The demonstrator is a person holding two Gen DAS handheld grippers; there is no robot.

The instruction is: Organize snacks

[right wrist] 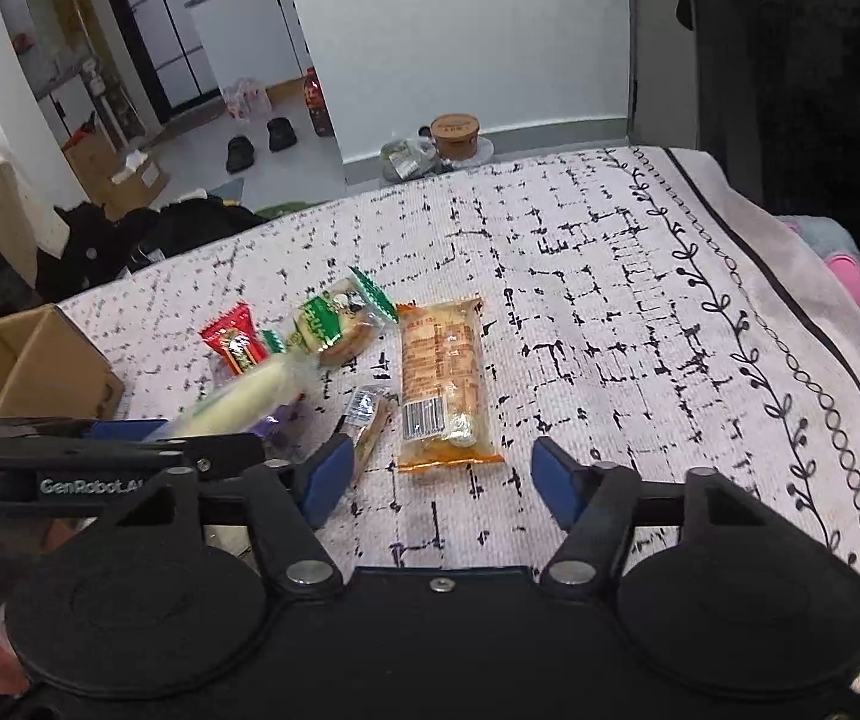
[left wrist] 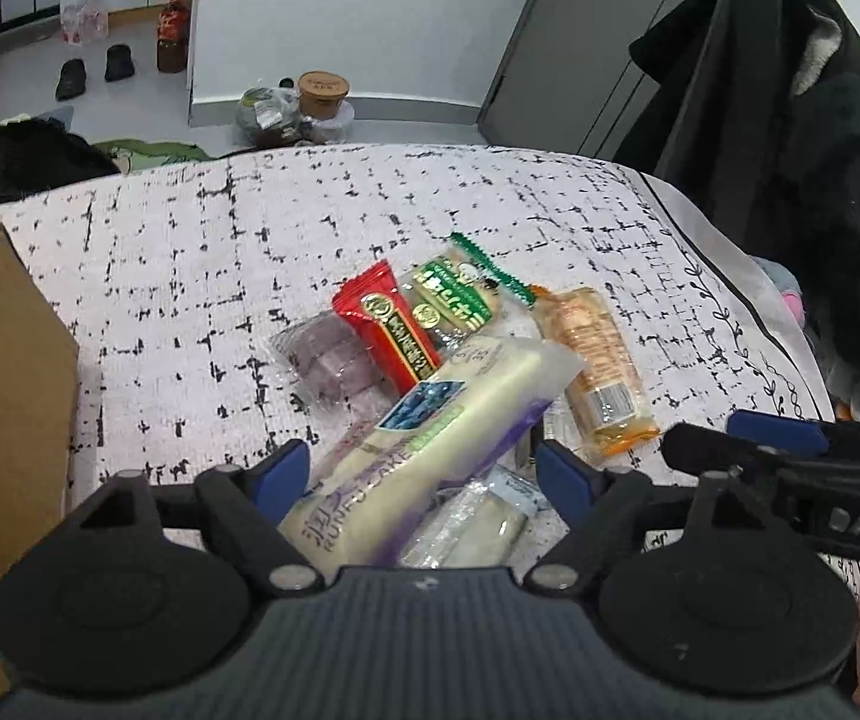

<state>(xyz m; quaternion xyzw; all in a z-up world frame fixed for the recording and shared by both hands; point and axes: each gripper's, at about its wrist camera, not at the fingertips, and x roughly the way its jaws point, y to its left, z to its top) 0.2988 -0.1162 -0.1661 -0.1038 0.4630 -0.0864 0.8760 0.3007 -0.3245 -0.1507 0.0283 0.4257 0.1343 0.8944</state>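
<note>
Left gripper (left wrist: 423, 471) parted around glossy cylindrical cake pack (left wrist: 430, 438); right gripper (right wrist: 439, 468) parted over crinkly orange packet (right wrist: 442, 384)

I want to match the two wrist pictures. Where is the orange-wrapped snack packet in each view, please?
Left wrist view: the orange packet lies right of centre, at the right edge of the snack pile, beyond the gripper's right finger.
Right wrist view: the orange packet lies near the centre, alone on the tablecloth, just ahead of the open jaws.
Shared landmark: the green-wrapped snack, to the packet's left in both.
</note>
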